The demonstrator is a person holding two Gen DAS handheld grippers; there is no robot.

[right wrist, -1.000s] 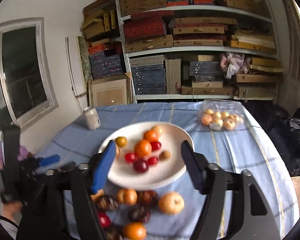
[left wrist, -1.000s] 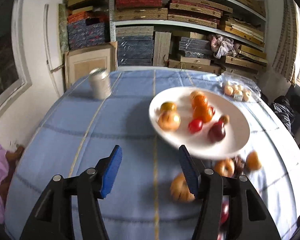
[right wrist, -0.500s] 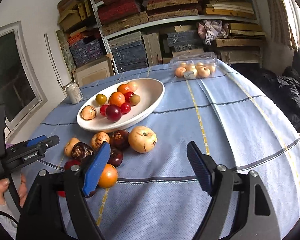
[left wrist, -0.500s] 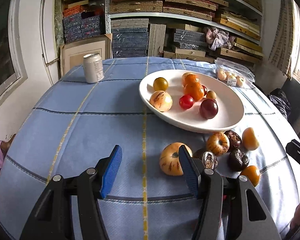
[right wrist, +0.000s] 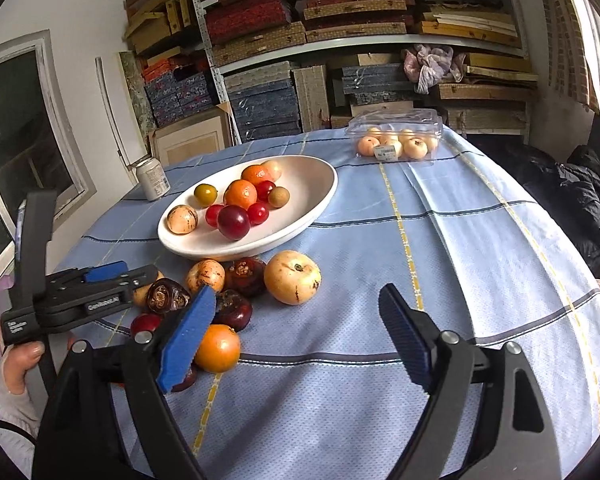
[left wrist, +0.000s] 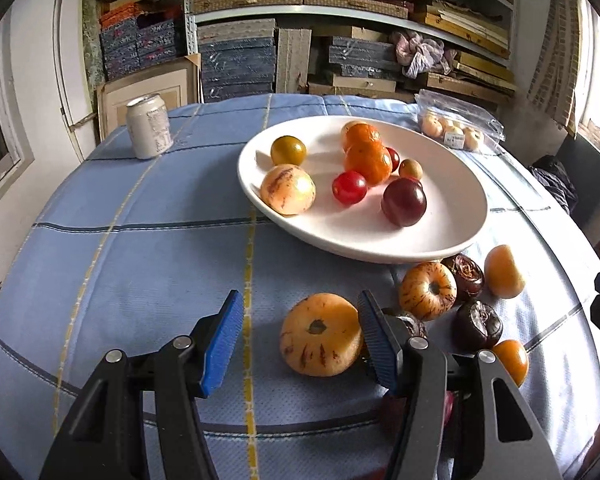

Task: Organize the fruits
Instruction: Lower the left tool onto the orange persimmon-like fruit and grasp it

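A white oval plate on the blue tablecloth holds several fruits: oranges, red ones, a dark plum. Loose fruits lie in front of it: a speckled yellow fruit, dark mangosteens, an orange, a pale apple-like fruit. My left gripper is open low over the cloth, the speckled fruit just inside its right finger; it also shows in the right wrist view. My right gripper is open and empty, in front of the apple-like fruit.
A drink can stands at the far left of the table. A clear plastic box of pale fruits sits at the far right. Shelves of stacked boxes stand behind the table. A dark bag lies on a chair to the right.
My left gripper has moved forward and lower, so the speckled yellow fruit now lies between its fingers. My right gripper shifted closer to the loose fruits. Both stayed open.
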